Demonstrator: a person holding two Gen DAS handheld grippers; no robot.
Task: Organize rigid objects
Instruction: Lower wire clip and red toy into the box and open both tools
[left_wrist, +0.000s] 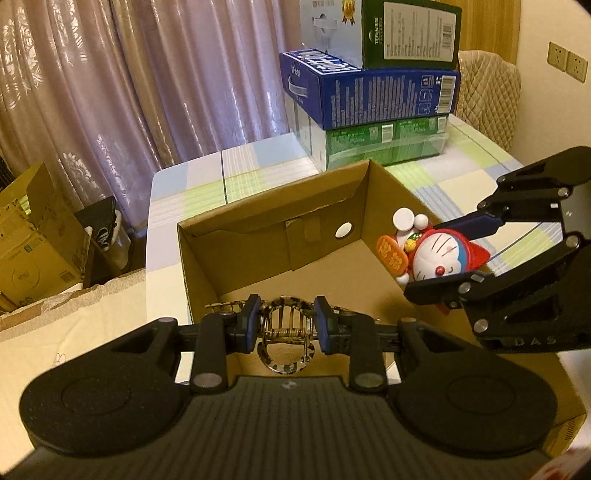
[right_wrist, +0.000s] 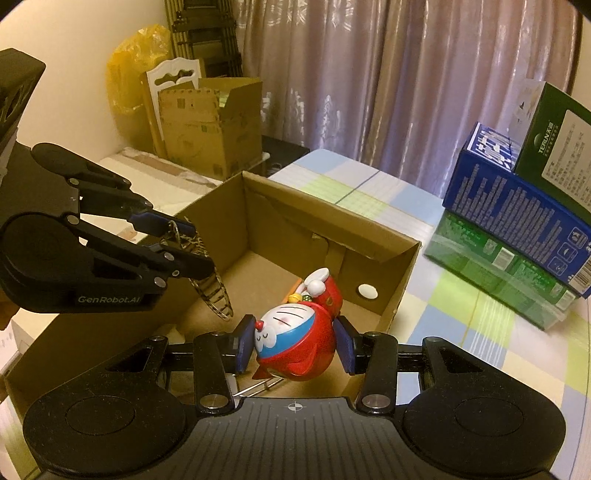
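Tortoiseshell plastic fills my left jaws: a hair claw (left_wrist: 286, 330), pinched between the blue pads (left_wrist: 251, 321), its teeth pointing down over the near edge of the cardboard box (left_wrist: 236, 236). My left gripper (left_wrist: 286, 325) is clamped on it. My right gripper (right_wrist: 293, 345) is clamped on a red and blue cat figurine (right_wrist: 295, 339), lying tipped on its side between those pads, also above the box's open top, to the right of the claw. Beyond both jaws the box sits on the checked bench (left_wrist: 454, 177). Past the box's far right corner stands a stack of cartons (left_wrist: 373, 92). Curtains (left_wrist: 147, 81) hang behind.
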